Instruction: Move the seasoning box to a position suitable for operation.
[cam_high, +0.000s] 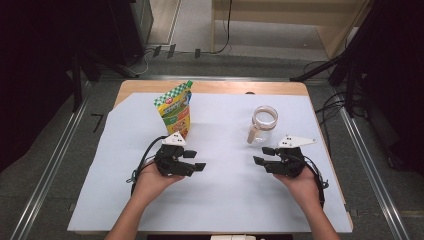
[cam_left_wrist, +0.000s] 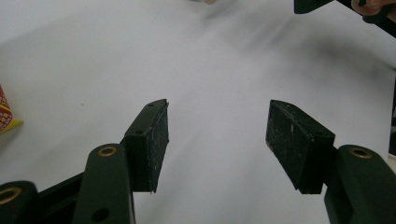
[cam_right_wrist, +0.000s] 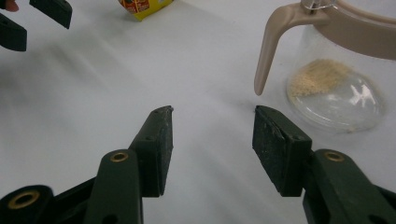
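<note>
Both grippers rest low over the white sheet (cam_high: 220, 200) on the table, facing each other across bare space. The left gripper (cam_high: 196, 161) has its jaws parted with nothing between them; the upright refill pouch (cam_high: 176, 111) stands just beyond it. The right gripper (cam_high: 264, 155) is likewise spread and empty, with the glass pitcher (cam_high: 263, 123), a little powder (cam_right_wrist: 320, 76) inside, near it.

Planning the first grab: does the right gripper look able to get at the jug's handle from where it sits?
Probably yes. The right gripper stands open and empty, and bare sheet lies between it and the jug handle.
</note>
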